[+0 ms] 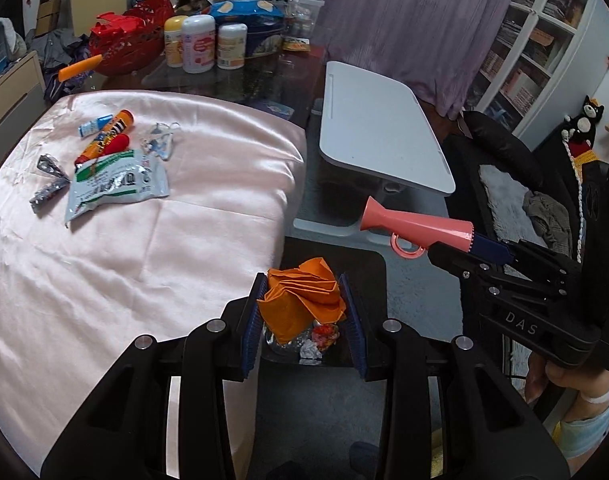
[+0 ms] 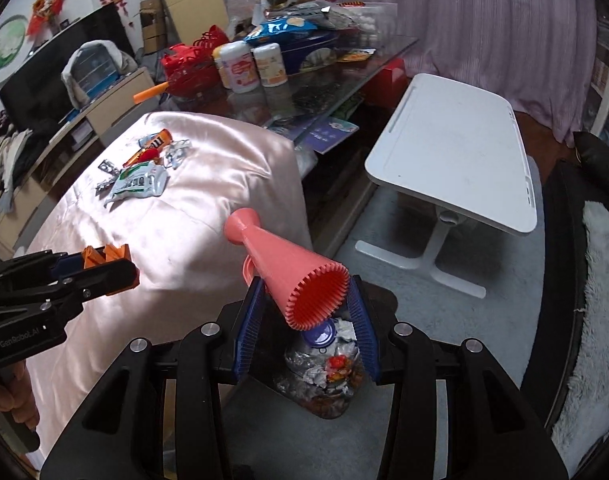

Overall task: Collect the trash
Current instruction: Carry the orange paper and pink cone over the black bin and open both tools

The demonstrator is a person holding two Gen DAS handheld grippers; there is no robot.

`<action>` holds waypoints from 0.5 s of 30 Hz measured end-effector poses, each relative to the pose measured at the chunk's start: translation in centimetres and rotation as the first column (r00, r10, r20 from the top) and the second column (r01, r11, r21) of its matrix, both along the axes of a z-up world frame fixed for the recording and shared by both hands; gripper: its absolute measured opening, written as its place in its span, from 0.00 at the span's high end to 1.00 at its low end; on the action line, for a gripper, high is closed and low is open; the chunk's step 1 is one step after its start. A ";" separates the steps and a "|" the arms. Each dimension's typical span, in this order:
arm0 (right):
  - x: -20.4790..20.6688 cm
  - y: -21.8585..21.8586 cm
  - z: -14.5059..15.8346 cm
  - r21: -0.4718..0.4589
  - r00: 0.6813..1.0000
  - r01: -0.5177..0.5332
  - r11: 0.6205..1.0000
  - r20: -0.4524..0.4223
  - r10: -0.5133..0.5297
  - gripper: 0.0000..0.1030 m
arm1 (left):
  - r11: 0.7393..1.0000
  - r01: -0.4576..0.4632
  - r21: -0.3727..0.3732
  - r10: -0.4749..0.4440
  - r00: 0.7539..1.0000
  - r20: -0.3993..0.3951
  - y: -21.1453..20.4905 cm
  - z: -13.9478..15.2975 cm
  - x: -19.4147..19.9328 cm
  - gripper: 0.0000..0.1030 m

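Note:
My left gripper (image 1: 304, 312) is shut on a crumpled orange napkin (image 1: 304, 296), held over a black bin (image 1: 364, 272) with wrappers inside. My right gripper (image 2: 304, 316) is shut on a pink toy horn (image 2: 288, 268) by its wide ribbed end, above the same black bin (image 2: 384, 300) and its trash. In the left wrist view the pink horn (image 1: 416, 226) sticks out leftward from the right gripper (image 1: 488, 252). Wrappers remain on the pink cloth: a green-white bag (image 1: 116, 184), silver blister packs (image 1: 48, 180) and an orange candy tube (image 1: 108, 136).
The pink cloth (image 1: 144, 248) covers a low surface at left. A white lap desk (image 1: 380, 128) stands right of it on the grey carpet. Behind is a dark glass table (image 2: 304, 84) crowded with jars, snack bags and a red basket. A black chair (image 1: 524, 168) is at right.

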State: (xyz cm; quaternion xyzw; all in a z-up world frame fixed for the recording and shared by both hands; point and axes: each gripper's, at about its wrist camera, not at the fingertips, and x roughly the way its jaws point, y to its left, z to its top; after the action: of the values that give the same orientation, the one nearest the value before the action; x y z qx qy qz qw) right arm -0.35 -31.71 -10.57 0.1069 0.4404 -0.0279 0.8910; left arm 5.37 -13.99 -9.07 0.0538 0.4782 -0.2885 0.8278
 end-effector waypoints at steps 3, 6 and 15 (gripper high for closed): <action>-0.2 -0.9 -0.9 -0.015 0.999 0.022 1.000 -0.031 -0.023 0.58 | 1.000 0.022 0.006 -0.022 0.999 -0.037 -1.3 -1.6 -0.3 0.66; -0.3 -1.6 -2.3 -0.021 0.997 0.036 0.999 -0.071 -0.038 0.58 | 0.999 0.044 0.018 -0.043 0.997 -0.069 -2.3 -3.2 -0.3 0.66; 0.9 -3.0 -6.0 0.004 0.982 0.066 0.998 -0.180 -0.064 0.59 | 0.991 0.110 0.075 -0.097 0.983 -0.159 -5.5 -7.9 0.4 0.66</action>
State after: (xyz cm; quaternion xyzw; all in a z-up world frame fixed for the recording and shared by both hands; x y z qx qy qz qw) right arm 0.57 -34.71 -16.58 0.1228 0.5156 -0.0643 0.8456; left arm 5.73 -19.48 -16.98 0.0905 0.5492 -0.3142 0.7691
